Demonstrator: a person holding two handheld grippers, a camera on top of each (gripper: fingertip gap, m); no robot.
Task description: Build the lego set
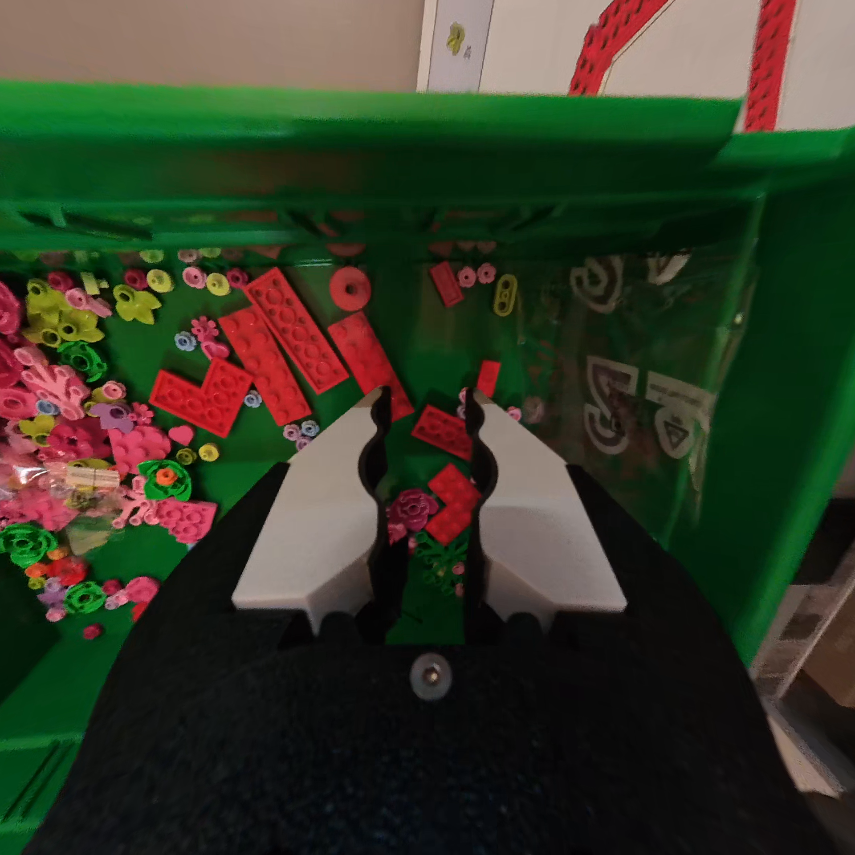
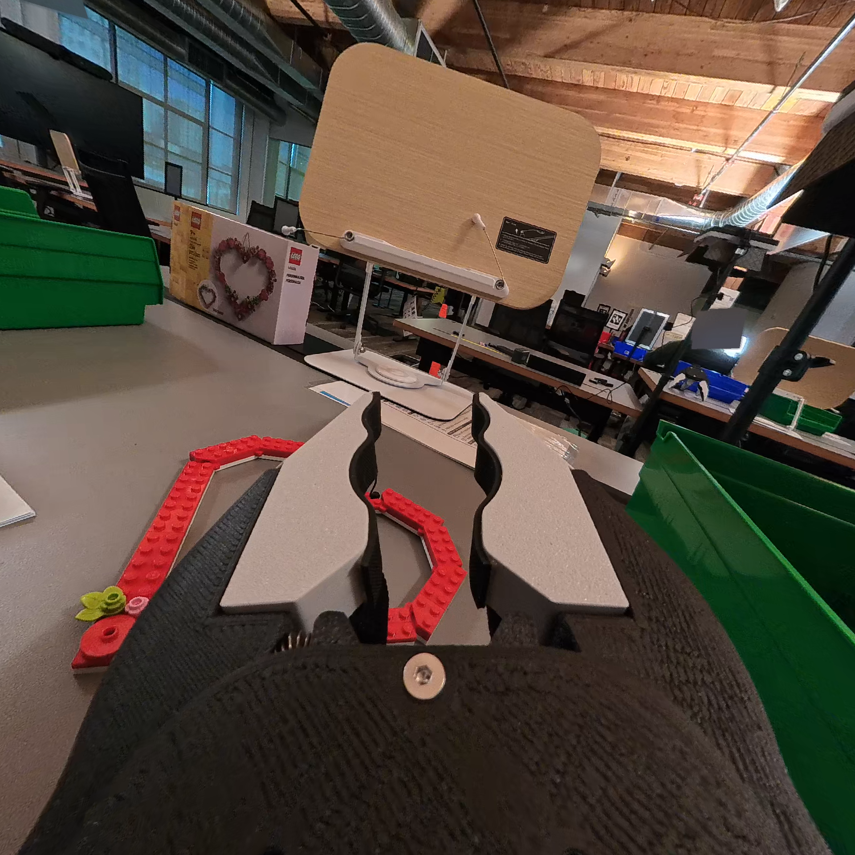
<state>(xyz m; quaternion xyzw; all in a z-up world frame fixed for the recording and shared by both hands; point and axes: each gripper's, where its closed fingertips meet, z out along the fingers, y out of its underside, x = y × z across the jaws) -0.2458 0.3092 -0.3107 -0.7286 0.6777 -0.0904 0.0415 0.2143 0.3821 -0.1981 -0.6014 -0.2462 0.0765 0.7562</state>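
In the left wrist view my left gripper (image 1: 425,398) is open and empty inside a green bin (image 1: 416,152), above loose red plates (image 1: 296,333), a small red plate (image 1: 442,432) and a red corner plate (image 1: 453,509) between its fingers. Pink, lime and green flower pieces (image 1: 69,416) are heaped at the left. In the right wrist view my right gripper (image 2: 425,412) is open and empty, low over the red heart-shaped plate frame (image 2: 162,541) on the grey table. A lime leaf (image 2: 99,601) and a red round piece (image 2: 108,634) sit at the frame's near end.
A clear printed plastic bag (image 1: 638,379) lies in the bin's right side. A wooden book stand (image 2: 444,185) and the set's box (image 2: 240,277) stand behind the frame. Green bins sit at the left (image 2: 69,277) and right (image 2: 763,555). An instruction sheet (image 2: 439,425) lies ahead. My hands' fingertips stand some 50 centimeters from each other.
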